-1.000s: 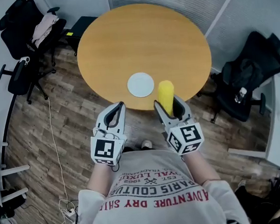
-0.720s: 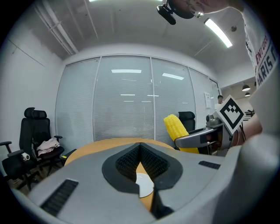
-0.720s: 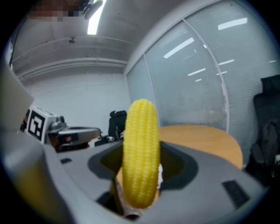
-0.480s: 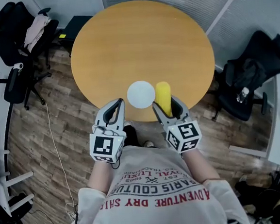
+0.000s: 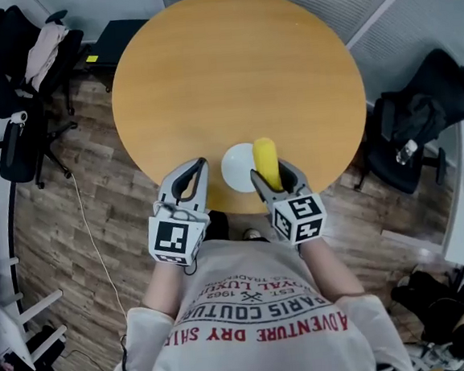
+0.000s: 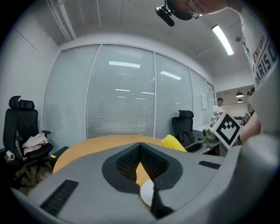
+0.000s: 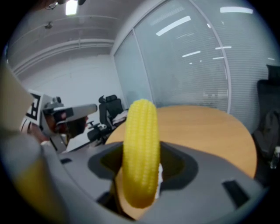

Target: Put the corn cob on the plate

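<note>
A yellow corn cob [image 5: 266, 162] stands between the jaws of my right gripper [image 5: 273, 175], which is shut on it; in the right gripper view the corn cob [image 7: 141, 151] fills the middle, upright. It hangs over the right part of a small white plate [image 5: 236, 168] lying near the front edge of the round wooden table [image 5: 230, 76]. My left gripper [image 5: 185, 186] hovers at the table edge, left of the plate, shut with nothing in it. Through its jaws the left gripper view shows a piece of the plate [image 6: 146, 192] and the corn cob [image 6: 173, 142].
Black office chairs stand around the table: one at the left with clothes on it [image 5: 19, 58] and one at the right [image 5: 420, 124]. A cable [image 5: 91, 233] runs over the wood floor. Glass walls with blinds [image 6: 122, 96] close off the far side.
Both grippers have moved forward over the table edge. The corn cob, earlier right of the plate, now overlaps the plate's right part.
</note>
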Demonstrator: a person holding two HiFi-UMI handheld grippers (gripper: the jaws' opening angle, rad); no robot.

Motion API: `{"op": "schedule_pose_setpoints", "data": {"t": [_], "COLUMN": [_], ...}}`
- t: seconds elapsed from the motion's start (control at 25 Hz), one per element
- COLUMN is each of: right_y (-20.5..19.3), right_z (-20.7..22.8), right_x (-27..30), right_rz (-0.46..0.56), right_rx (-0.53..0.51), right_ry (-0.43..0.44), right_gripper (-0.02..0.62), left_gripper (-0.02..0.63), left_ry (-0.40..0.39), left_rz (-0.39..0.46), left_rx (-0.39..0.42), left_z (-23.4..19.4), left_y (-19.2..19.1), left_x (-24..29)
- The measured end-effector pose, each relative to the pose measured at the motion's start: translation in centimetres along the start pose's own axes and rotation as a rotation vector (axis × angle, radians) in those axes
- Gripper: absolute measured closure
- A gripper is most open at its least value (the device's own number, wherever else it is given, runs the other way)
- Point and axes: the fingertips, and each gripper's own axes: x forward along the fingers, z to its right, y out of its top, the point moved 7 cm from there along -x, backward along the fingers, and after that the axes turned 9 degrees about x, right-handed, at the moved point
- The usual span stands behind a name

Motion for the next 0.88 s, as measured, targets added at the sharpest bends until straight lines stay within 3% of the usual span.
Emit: {"op": "schedule_pose_setpoints", "data": {"t": [0.4,0.88], "right_y": [-5.8,-9.7], "right_z": [1.7,4.0], "right_x": [6.8,11.0], "right_rz": [-0.248,-0.42], "right_rx": [0.023,0.064], "right_ry": [-0.029,-0.087], "right_gripper": [0.331,0.331], "left_gripper": [0.574,0.574], "left_ry": [-0.001,0.017], "left_rz": [-0.08,-0.136], "left_rx": [-0.028,-0.069], "left_z": [-2.5,-3.6], "left_y": [-3.8,-5.9], "left_x": [0.6,0.7]}}
